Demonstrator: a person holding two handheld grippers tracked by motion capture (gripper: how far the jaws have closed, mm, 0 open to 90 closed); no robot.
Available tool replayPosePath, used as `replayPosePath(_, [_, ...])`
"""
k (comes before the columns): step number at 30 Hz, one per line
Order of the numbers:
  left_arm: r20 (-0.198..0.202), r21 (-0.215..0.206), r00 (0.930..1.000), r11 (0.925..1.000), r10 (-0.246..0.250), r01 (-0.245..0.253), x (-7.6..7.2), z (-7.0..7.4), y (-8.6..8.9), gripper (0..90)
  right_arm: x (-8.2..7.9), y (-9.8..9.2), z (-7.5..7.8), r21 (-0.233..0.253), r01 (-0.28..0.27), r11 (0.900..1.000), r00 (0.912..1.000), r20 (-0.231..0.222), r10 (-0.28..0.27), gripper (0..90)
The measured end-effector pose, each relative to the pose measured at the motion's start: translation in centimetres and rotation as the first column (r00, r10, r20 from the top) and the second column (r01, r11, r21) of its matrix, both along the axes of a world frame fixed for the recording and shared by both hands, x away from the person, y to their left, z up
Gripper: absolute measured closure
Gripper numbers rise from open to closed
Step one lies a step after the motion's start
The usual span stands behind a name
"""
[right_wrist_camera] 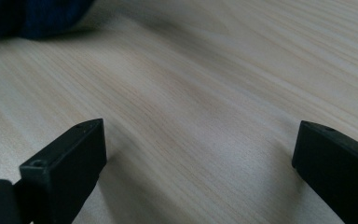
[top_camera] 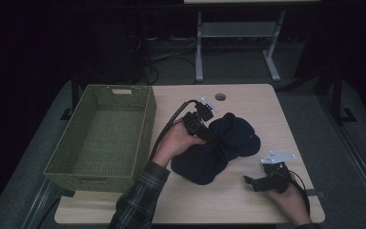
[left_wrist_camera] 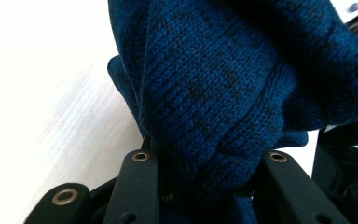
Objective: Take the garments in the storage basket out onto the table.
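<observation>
A dark blue knitted garment (top_camera: 219, 145) lies bunched in the middle of the wooden table (top_camera: 248, 202). My left gripper (top_camera: 208, 134) is at its left side, shut on a fold of the knit (left_wrist_camera: 205, 121), which fills the space between its jaws. My right gripper (top_camera: 249, 180) rests low over the table near the front right, jaws wide apart, with bare wood (right_wrist_camera: 200, 121) between them. A corner of the garment (right_wrist_camera: 28, 18) shows at the top left of the right gripper view.
A green woven basket (top_camera: 145, 129) with nothing in it stands at the table's left side. A round cable hole (top_camera: 220, 97) sits near the far edge. Behind the table are cables and a white frame leg (top_camera: 199, 47) on the floor.
</observation>
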State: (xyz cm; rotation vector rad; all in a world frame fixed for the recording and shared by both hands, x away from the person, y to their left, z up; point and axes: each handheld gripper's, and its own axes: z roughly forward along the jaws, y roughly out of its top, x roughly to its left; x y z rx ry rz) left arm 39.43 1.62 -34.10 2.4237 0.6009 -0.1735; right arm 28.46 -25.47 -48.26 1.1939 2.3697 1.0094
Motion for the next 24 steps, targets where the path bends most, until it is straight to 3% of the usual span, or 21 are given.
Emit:
replayPosePath(11, [-0.069,0.001,0.9976,1.0000,-0.007,0.008,1.3,-4.1,-2.1,69.2,0.0,0.0,0.0,-0.003,-0.002,1.000,1.0000,0.005,0.002,2.5])
replayPosePath(24, [-0.122,0.023,0.9919,0.9992,0.035,-0.033,3.3,-8.6,-1.7,69.0,0.0,0.0,0.0,-0.002,0.002,1.000,1.0000,-0.003,-0.002,2.5])
